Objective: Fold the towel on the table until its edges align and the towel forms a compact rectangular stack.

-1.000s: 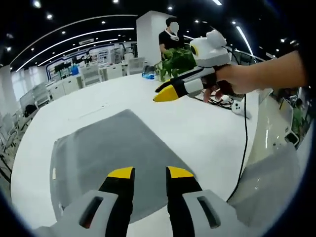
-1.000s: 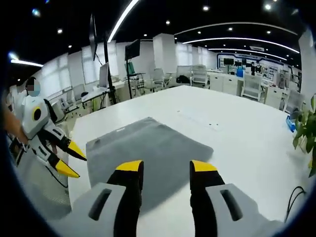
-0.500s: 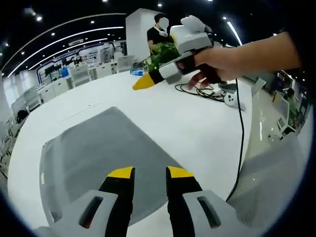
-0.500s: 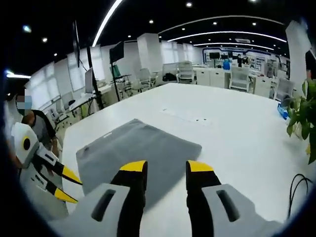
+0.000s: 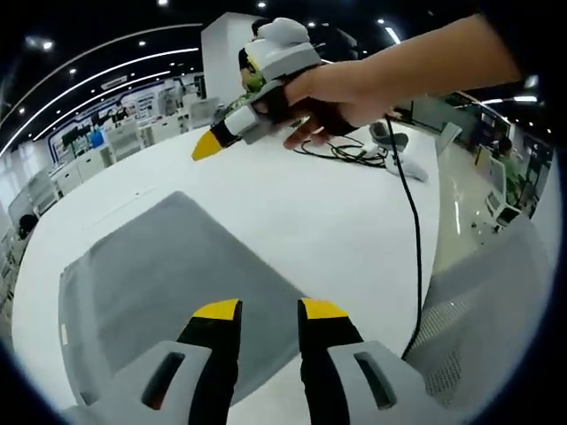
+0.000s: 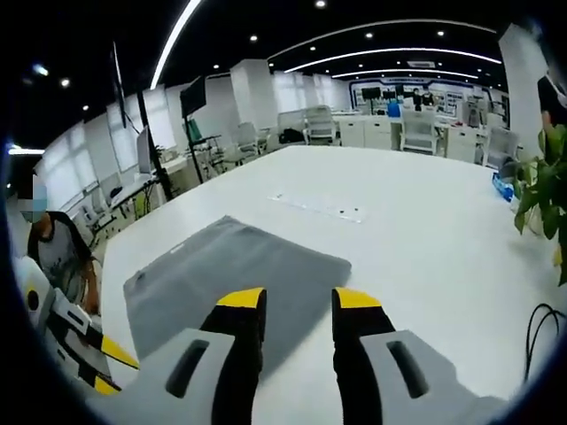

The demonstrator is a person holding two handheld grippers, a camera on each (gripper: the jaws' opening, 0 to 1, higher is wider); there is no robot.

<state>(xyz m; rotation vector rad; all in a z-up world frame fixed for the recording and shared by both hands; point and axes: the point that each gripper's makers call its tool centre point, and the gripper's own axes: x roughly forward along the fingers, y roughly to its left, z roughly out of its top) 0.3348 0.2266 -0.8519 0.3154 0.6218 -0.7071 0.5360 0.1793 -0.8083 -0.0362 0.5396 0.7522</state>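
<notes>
A grey towel (image 5: 151, 274) lies flat on the white table (image 5: 337, 221), with a small label at its left edge. My left gripper (image 5: 270, 310) hovers over the towel's near edge, open with a narrow gap and nothing between its yellow tips. A hand carries my right gripper (image 5: 207, 146) above the table past the towel's far side. In the right gripper view the towel (image 6: 235, 270) lies ahead, and my right gripper (image 6: 299, 299) stands open and empty above its near corner. The left gripper (image 6: 108, 368) enters there at lower left, with its yellow tips apart.
A black cable (image 5: 400, 199) runs across the table to a small white device (image 5: 412, 168). A mesh chair back (image 5: 478, 328) stands at the table's edge. A green plant (image 6: 545, 177) stands at the right. A person (image 6: 58, 257) is beside the table. Desks and chairs fill the room behind.
In the left gripper view the hand with the right gripper has moved left and nearer. The right gripper's jaws have narrowed a little. The towel has not moved.
</notes>
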